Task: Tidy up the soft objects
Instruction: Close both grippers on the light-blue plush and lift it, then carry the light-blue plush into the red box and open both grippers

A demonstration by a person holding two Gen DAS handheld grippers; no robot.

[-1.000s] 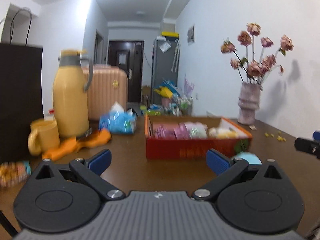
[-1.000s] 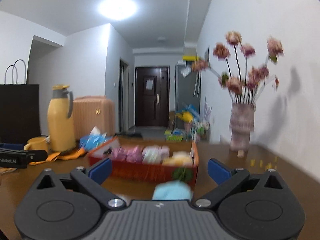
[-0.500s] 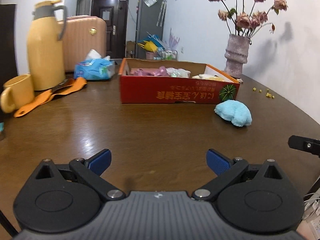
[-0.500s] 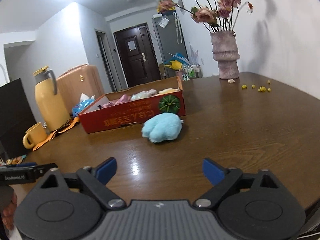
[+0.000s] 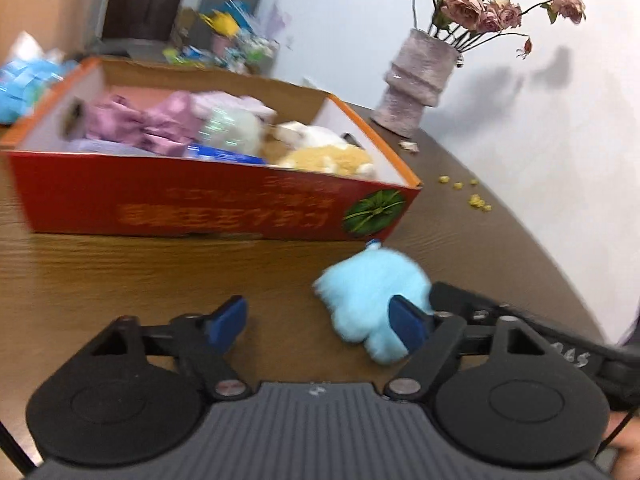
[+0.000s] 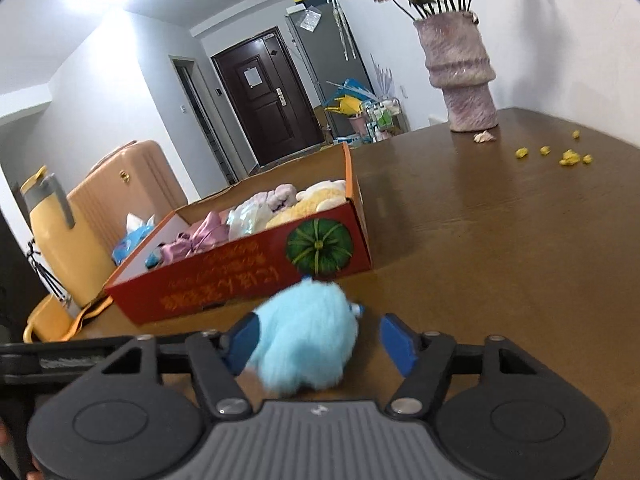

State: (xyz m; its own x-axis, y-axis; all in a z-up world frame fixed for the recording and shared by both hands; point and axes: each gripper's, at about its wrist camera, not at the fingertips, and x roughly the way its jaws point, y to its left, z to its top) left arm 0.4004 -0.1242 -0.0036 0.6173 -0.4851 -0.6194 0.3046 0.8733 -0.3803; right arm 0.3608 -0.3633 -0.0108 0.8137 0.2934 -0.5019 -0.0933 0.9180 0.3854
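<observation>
A fluffy light-blue plush toy (image 5: 372,288) (image 6: 308,332) lies on the brown table just in front of the red cardboard box (image 5: 200,208) (image 6: 240,276), which holds several pink, white and yellow soft items. My right gripper (image 6: 320,340) straddles the plush with its jaws closing. The left pad is against the fur and a gap remains at the right pad. My left gripper (image 5: 318,322) is also closing, with only bare table between its pads and the plush at its right fingertip. The other gripper's black finger (image 5: 460,300) shows behind the plush.
A pink vase of dried roses (image 5: 420,80) (image 6: 460,76) stands at the back right with yellow crumbs (image 5: 476,200) (image 6: 568,156) near it. Left of the box are a yellow thermos (image 6: 52,240), a yellow mug (image 6: 44,320) and a blue tissue pack (image 5: 20,84).
Both grippers tipped down and moved forward to the blue plush. Their jaws have narrowed. The plush, earlier well ahead, now sits between the right gripper's fingers.
</observation>
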